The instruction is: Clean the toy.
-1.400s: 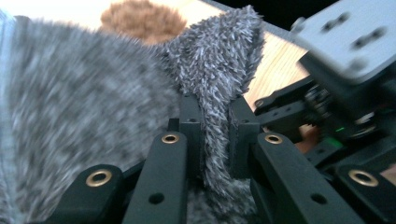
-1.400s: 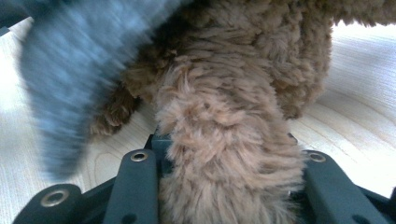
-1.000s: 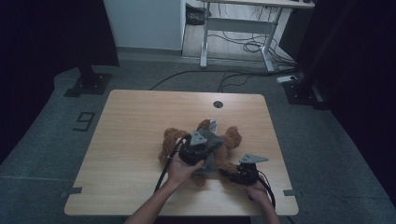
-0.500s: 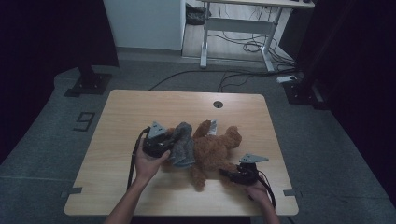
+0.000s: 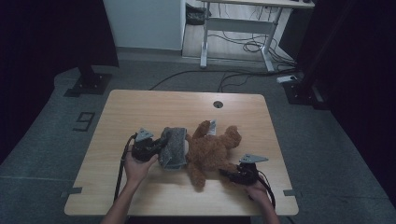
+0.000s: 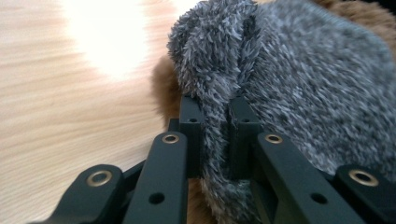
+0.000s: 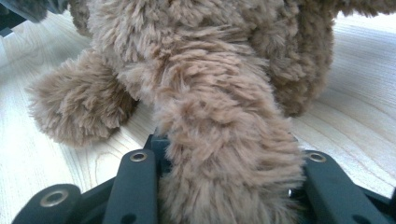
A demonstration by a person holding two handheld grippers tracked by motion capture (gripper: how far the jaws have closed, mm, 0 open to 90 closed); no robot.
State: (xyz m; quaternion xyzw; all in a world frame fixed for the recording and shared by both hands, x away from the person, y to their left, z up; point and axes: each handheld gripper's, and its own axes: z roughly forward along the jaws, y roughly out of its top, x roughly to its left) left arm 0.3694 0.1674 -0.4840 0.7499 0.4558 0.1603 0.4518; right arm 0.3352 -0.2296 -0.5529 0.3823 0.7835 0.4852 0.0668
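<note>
Teddy bear (image 5: 212, 151): brown plush, long shaggy pile, lying flat on the pale wooden worktop (image 5: 154, 109), near its middle. Limbs spread; one limb clamped in the right claw (image 5: 232, 175).

Grey garment (image 5: 173, 147): fuzzy grey fleece, bunched at the bear's left end, covering that part; a fold pinched between the left claw's (image 5: 161, 148) pads.

A fixed high camera is looking forward and down on the wooden table (image 5: 140, 107), which is sitting mid-frame. The left gripper view is peering along its jaws, pressed close against grey fur (image 6: 299, 79), with table at the frame's left. The right gripper view is sitting equally close to a brown plush leg (image 7: 224, 140). All three are sharing the teddy bear (image 5: 215, 149).
</note>
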